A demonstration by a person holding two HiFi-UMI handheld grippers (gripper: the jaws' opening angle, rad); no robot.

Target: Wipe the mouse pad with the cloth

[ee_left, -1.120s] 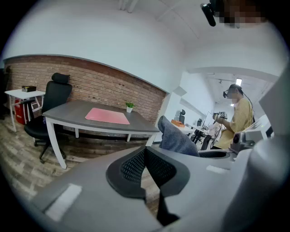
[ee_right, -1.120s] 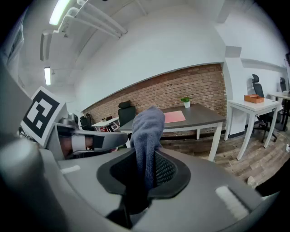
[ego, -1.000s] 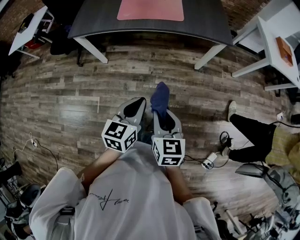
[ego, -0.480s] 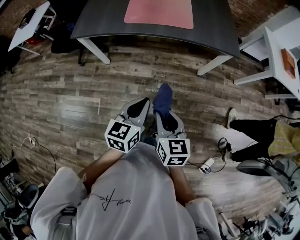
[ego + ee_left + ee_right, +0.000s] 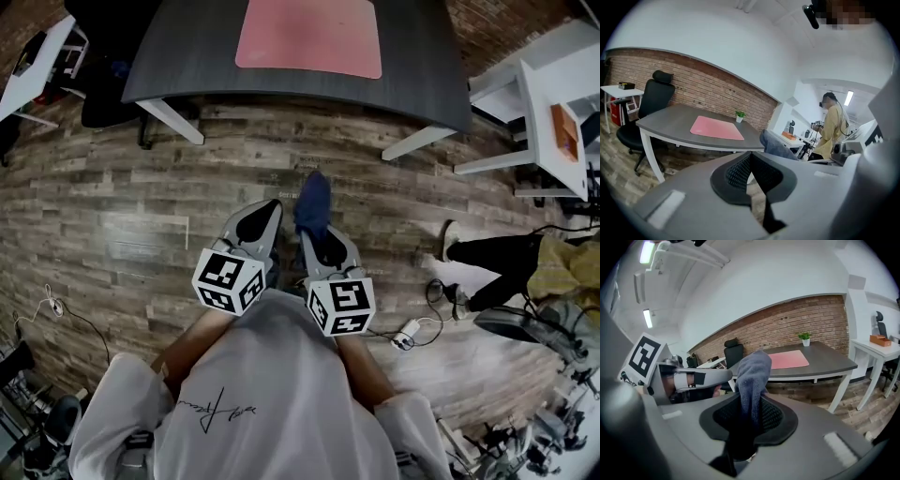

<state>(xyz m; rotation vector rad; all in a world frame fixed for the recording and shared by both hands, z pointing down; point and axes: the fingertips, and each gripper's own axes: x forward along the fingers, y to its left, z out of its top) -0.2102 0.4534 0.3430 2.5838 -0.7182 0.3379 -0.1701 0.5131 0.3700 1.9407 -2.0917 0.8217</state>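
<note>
Head view: shows a dark grey desk at the top, well apart from both grippers, with the pink mouse pad lying flat on it, not yet wiped. Lower down, over the wooden floor and close to the body, shows the two grippers side by side.

Left gripper: jaws drawn together, nothing between them.

Right gripper: clamped on the blue cloth, with a bunched end poking out past the jaw tips.

Handling, as a judgement:
- **Cloth:** soft, light and limp. Likely to fold over rather than spread, so best pressed down by its loose end. Pinch low on the bunch looks secure.
- **Mouse pad:** thin and flexible. Apt to creep on the smooth desk under a wipe, so worth steadying at a near edge or corner with the left gripper.
</note>
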